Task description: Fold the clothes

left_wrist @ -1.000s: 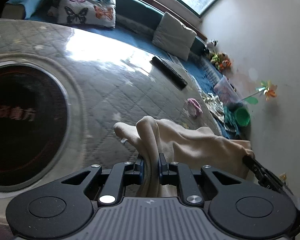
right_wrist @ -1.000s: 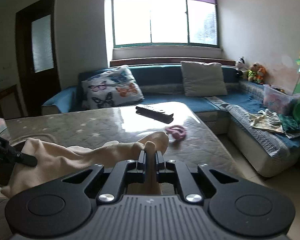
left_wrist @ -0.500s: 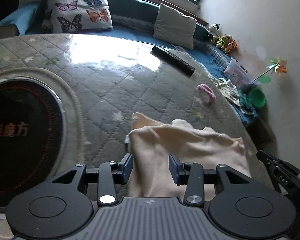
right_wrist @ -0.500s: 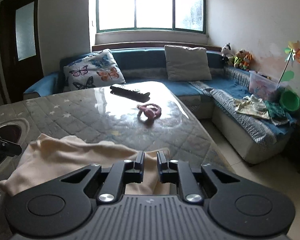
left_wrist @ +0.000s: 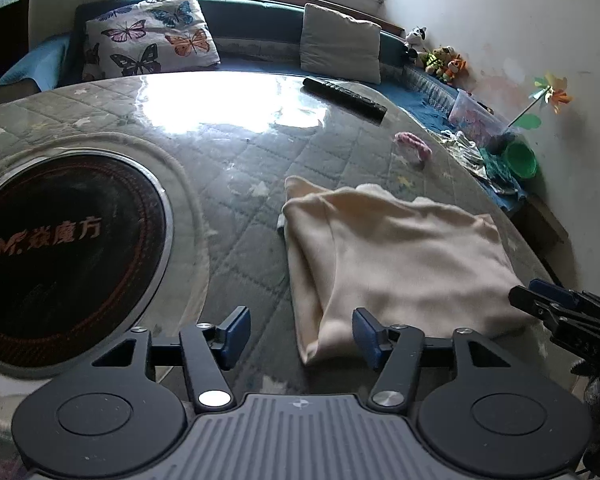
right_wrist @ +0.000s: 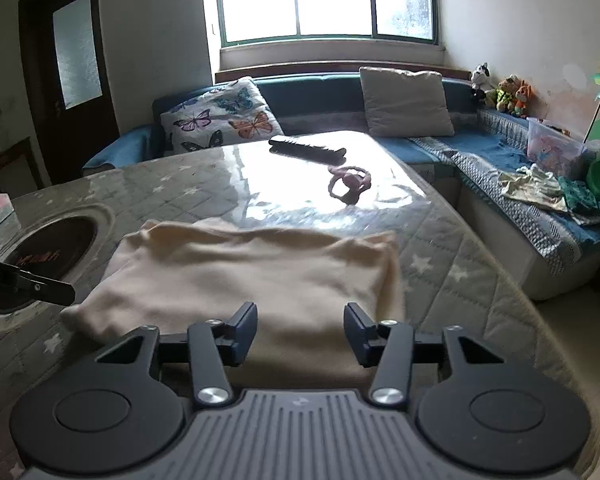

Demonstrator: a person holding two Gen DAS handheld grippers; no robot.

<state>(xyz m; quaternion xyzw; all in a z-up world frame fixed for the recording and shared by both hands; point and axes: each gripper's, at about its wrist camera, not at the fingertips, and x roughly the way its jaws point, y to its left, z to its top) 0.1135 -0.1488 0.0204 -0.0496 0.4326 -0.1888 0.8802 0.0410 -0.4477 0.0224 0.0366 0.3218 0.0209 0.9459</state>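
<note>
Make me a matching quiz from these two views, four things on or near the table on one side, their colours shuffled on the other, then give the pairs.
Things:
1. folded garment
2. remote control
3. scrunchie
4. bowl

Colours:
A. green
B. cream
C. pink
D. black

Pairs: 1-B, 2-D, 3-C, 4-A

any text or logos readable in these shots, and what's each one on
"Mr. 焱魔方", red lettering on the black round cooktop set into the table; the first Chinese character is unsure.
"bot.AI", partly cut off, white lettering on the left gripper as the right wrist view shows it.
The cooktop's red lettering also shows in the right wrist view, too blurred to read.
Buttons on the remote: too small to read.
Nothing readable on the cream cloth.
</note>
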